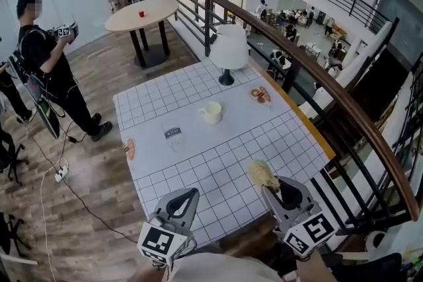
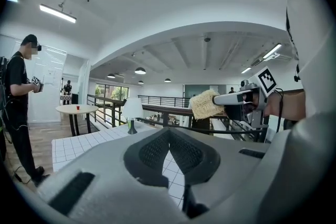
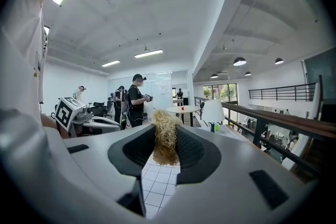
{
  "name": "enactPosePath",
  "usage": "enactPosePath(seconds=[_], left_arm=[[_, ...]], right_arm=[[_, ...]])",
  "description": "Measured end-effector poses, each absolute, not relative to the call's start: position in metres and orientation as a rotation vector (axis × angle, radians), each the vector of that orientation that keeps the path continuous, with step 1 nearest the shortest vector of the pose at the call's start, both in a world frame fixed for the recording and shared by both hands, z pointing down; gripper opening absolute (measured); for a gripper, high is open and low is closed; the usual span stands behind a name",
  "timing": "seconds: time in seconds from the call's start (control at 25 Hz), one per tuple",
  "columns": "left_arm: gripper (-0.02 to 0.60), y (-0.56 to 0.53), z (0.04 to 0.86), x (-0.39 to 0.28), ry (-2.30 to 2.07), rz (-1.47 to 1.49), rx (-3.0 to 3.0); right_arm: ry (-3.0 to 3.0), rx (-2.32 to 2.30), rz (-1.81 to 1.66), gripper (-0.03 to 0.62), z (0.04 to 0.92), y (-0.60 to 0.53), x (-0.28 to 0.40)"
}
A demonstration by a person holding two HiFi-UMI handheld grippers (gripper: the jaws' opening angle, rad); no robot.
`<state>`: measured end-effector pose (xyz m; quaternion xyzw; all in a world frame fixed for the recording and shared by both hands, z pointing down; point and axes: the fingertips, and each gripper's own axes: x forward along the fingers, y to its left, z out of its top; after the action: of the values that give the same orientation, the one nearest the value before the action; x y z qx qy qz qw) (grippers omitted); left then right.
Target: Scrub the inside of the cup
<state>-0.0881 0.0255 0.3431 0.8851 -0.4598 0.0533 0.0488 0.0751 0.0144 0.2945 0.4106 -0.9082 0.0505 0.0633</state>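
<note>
Our left gripper has its jaws pressed together with nothing between them. In the head view it sits at the bottom edge, left of centre. Our right gripper, at the lower right of that view, is clamped on a straw-coloured fibre scrubber, which sticks out past its tips over the near part of the white gridded table. The cup, cream with its handle to the left, stands upright near the frame's middle, well apart from both grippers. A clear glass stands to its lower left and a white lamp above it. A person stands at the upper left.
</note>
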Motion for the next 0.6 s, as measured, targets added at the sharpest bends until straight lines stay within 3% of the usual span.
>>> enactPosePath(seconds=[0.6], left_arm=[[0.014,-0.012,0.336,-0.108,-1.41,0.125,2.738]], right_arm=[[-2.755,1.194,0.202,0.11,0.304,-0.037,0.055]])
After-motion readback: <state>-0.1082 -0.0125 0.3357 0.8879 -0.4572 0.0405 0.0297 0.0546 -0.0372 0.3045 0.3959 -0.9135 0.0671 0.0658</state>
